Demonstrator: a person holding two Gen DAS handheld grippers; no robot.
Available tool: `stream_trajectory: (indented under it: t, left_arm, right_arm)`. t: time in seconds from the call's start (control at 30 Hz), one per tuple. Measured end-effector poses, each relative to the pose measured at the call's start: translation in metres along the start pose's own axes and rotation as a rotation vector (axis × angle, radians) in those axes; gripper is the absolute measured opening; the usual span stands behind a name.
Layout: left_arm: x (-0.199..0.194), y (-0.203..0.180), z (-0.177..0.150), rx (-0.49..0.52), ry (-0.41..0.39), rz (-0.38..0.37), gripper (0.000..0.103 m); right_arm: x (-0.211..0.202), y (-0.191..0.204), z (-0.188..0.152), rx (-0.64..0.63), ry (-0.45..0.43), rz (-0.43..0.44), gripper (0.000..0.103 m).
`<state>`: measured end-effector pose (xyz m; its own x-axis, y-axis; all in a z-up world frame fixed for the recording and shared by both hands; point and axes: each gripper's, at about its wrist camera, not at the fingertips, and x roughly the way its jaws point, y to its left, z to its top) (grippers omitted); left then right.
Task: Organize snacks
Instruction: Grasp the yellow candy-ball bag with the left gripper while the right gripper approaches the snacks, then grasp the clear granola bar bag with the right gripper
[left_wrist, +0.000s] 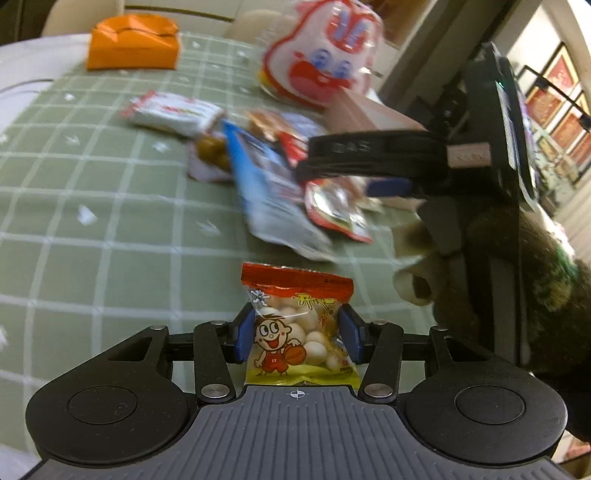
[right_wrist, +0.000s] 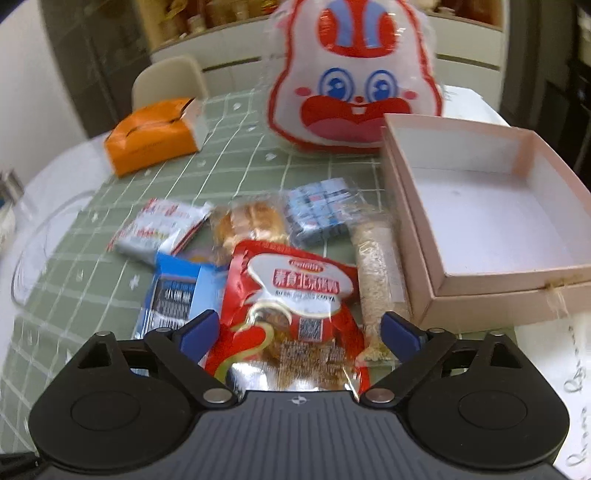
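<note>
My left gripper (left_wrist: 297, 332) is shut on a small clear snack bag with a red top and a cartoon boy (left_wrist: 295, 321), held above the green checked tablecloth (left_wrist: 92, 221). My right gripper (right_wrist: 299, 330) is open, its blue pads either side of a red foil snack packet (right_wrist: 295, 314) that lies on the pile. It is seen from the side in the left wrist view (left_wrist: 354, 162). An empty pink open box (right_wrist: 498, 221) stands to the right of the pile. Other snacks lie around: a blue packet (right_wrist: 173, 291), a white-red packet (right_wrist: 162, 225), a bread packet (right_wrist: 251, 221), a grain bar (right_wrist: 373, 266).
A large rabbit-face bag (right_wrist: 354, 81) stands behind the pile and box. An orange box (right_wrist: 155, 136) sits at the far left of the table. A glass bowl rim (right_wrist: 33, 251) shows at the left edge. A chair (right_wrist: 170, 81) stands beyond the table.
</note>
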<state>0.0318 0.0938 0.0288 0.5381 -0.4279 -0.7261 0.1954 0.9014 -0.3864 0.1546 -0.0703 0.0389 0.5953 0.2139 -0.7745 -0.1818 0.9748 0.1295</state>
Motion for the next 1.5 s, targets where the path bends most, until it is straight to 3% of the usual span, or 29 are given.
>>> stream_trajectory:
  t: [0.03, 0.07, 0.1, 0.13, 0.17, 0.2, 0.27, 0.4, 0.5, 0.6, 0.67, 0.77, 0.93, 1.03, 1.07, 1.17, 1.2, 1.4, 1.43, 1.47, 1.5]
  left_arm:
    - [0.000, -0.005, -0.004, 0.006, 0.006, -0.009, 0.053]
    - [0.000, -0.010, -0.006, 0.011, 0.010, -0.017, 0.053]
    - [0.000, -0.014, -0.008, 0.019, 0.014, -0.024, 0.053]
    - [0.000, -0.016, -0.010, 0.025, 0.016, -0.028, 0.053]
    - [-0.001, -0.019, -0.011, 0.030, 0.016, -0.030, 0.053]
    - [-0.001, -0.021, -0.012, 0.031, 0.018, -0.030, 0.053]
    - [-0.001, -0.024, -0.012, 0.022, 0.027, -0.023, 0.053]
    - [0.001, -0.032, -0.011, 0.011, 0.043, 0.012, 0.053]
    - [0.003, -0.037, -0.009, -0.023, 0.036, 0.031, 0.053]
    - [0.003, -0.045, -0.010, -0.056, 0.016, 0.083, 0.053]
    - [-0.002, -0.050, -0.012, -0.076, 0.009, 0.099, 0.053]
    - [-0.010, -0.057, -0.015, -0.076, -0.001, 0.136, 0.053]
    - [-0.008, -0.065, -0.018, -0.128, -0.026, 0.128, 0.053]
    - [-0.002, -0.073, -0.022, -0.141, -0.017, 0.126, 0.053]
    - [-0.001, -0.075, -0.023, -0.146, -0.014, 0.125, 0.053]
    - [-0.003, -0.081, -0.027, -0.142, -0.016, 0.141, 0.053]
    - [-0.006, -0.082, -0.028, -0.141, -0.016, 0.151, 0.053]
    - [-0.029, -0.072, -0.036, -0.156, -0.024, 0.203, 0.053]
    - [-0.031, -0.068, -0.037, -0.169, -0.029, 0.204, 0.053]
    - [-0.033, -0.064, -0.039, -0.184, -0.032, 0.203, 0.053]
    - [-0.033, -0.062, -0.040, -0.194, -0.033, 0.200, 0.053]
  right_arm:
    - [-0.005, -0.004, -0.004, -0.001, 0.017, 0.026, 0.077]
    - [-0.010, -0.009, -0.009, 0.003, 0.039, 0.056, 0.063]
    - [-0.016, -0.013, -0.015, 0.007, 0.047, 0.065, 0.060]
    - [-0.024, -0.018, -0.023, 0.003, 0.050, 0.054, 0.054]
    - [-0.028, -0.023, -0.029, 0.001, 0.059, 0.040, 0.041]
    - [-0.032, -0.028, -0.036, 0.001, 0.081, 0.028, 0.036]
    - [-0.043, -0.041, -0.049, 0.015, 0.082, 0.029, 0.036]
    - [-0.063, -0.061, -0.045, 0.042, -0.029, -0.038, 0.038]
    - [-0.048, -0.069, -0.023, 0.088, -0.033, -0.021, 0.039]
    - [-0.015, -0.064, -0.008, 0.102, 0.016, 0.021, 0.039]
    - [-0.008, -0.062, -0.006, 0.106, -0.011, 0.026, 0.039]
    - [-0.016, -0.058, -0.007, 0.035, 0.019, 0.085, 0.008]
    - [-0.052, -0.083, -0.047, -0.041, 0.096, 0.135, 0.007]
    - [-0.068, -0.097, -0.051, -0.026, 0.052, 0.160, 0.008]
    - [-0.068, -0.097, -0.046, -0.010, 0.026, 0.153, 0.016]
    - [-0.053, -0.094, -0.027, 0.101, -0.053, 0.143, 0.062]
    - [-0.043, -0.091, -0.021, 0.139, -0.065, 0.142, 0.064]
    - [0.019, -0.072, 0.017, 0.200, 0.024, 0.124, 0.057]
    - [0.018, -0.071, 0.016, 0.198, 0.018, 0.126, 0.052]
    - [0.014, -0.068, 0.015, 0.168, 0.004, 0.128, 0.036]
    - [0.007, -0.064, 0.013, 0.117, -0.005, 0.110, 0.035]
